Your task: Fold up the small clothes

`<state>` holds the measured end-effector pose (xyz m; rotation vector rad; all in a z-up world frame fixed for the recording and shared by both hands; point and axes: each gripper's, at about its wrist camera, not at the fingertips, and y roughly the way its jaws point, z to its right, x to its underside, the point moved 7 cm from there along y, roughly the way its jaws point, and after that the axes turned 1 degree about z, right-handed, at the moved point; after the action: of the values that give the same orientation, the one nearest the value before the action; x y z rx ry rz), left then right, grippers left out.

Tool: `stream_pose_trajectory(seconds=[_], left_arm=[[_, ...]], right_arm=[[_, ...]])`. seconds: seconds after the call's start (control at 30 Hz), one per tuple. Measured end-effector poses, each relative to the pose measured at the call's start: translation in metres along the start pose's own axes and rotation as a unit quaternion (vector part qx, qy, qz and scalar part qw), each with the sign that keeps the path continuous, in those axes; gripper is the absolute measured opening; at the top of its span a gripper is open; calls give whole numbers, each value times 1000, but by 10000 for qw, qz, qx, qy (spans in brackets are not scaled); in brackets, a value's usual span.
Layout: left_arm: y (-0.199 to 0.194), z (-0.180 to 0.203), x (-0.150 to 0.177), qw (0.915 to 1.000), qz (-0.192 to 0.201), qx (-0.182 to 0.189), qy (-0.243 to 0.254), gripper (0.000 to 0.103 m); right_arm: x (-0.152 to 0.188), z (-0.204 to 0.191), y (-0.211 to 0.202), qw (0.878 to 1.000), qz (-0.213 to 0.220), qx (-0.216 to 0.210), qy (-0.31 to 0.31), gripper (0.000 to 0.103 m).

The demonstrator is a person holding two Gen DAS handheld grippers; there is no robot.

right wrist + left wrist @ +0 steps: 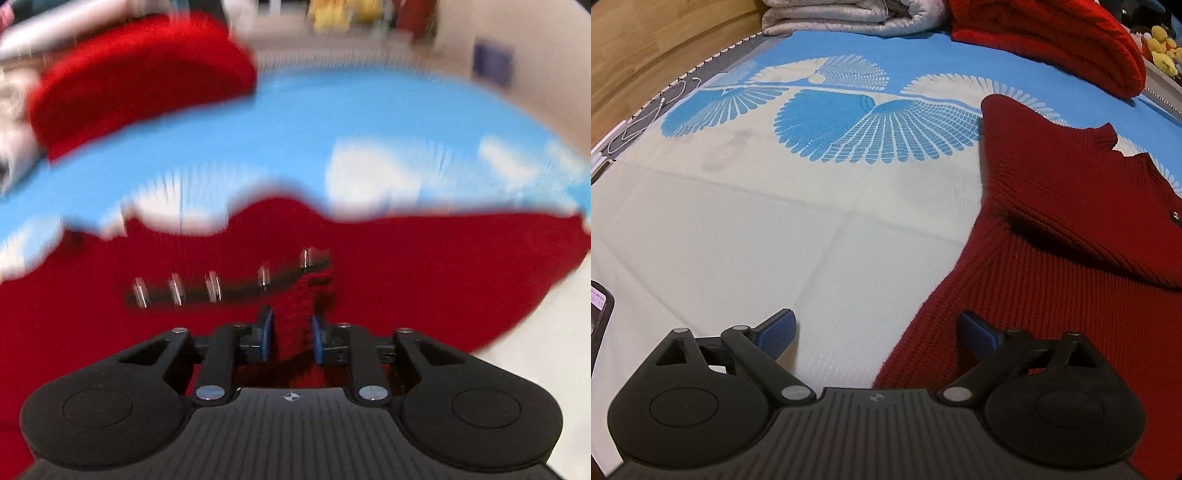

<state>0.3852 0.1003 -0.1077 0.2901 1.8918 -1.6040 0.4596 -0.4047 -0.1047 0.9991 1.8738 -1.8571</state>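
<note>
The left wrist view looks steeply down along its black two-finger left gripper (pixel 876 334), close above the blue-and-white fan-patterned bedspread (pixel 738 206). The blurred right wrist view sits nearer the dark red ribbed knit sweater (pixel 424 280). Both share the bright red folded knit (pixel 1052 40) at twelve o'clock.

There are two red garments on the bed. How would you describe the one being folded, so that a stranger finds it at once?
Start from the blue and white patterned bedcover. At its near edge lies the dark red ribbed sweater, spread flat, with a row of shiny buttons; the right gripper pinches a fold of it. The brighter red knit sits folded far behind.
</note>
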Motion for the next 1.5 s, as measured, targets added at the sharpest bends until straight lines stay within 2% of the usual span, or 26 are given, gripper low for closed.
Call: stream_pose_trajectory(seconds=[0.03,0.07,0.1,0.23,0.37,0.53,0.67,0.77,0.9,1.17,1.5], left_arm=[[0,0,-1,10000,-1,10,-25,97],[-1,0,-2,10000,4,31,-63,97],[-2,-1,-3,9999,10,62,-89,97],[-7,-3,-6,9997,32,178,-160,97],[-11,-4,-6,9994,-1,267,-230,97],[-17,0,-7,9991,84,344,-230,97],[-27,7,-9,9986,281,431,-150,102],[-36,15,-8,9980,455,429,-41,103],[-44,33,0,9971,501,545,199,103],[-46,62,22,9935,533,521,860,103],[-42,70,25,9925,450,622,948,103]], right_arm=[[1,1,-4,9998,177,28,-88,52],[3,3,-7,9995,221,137,-180,68],[5,8,-9,9994,179,227,-170,77],[6,35,-31,9985,362,212,349,76],[13,70,-41,9946,110,283,997,73],[31,98,-94,9800,40,-295,1967,73],[53,99,-146,9675,247,-819,2380,74],[69,96,-185,9647,636,-1044,2331,78],[84,99,-207,9722,988,-798,1966,79],[78,110,-201,9734,955,-725,1953,79],[69,124,-197,9686,935,-683,2198,79]])
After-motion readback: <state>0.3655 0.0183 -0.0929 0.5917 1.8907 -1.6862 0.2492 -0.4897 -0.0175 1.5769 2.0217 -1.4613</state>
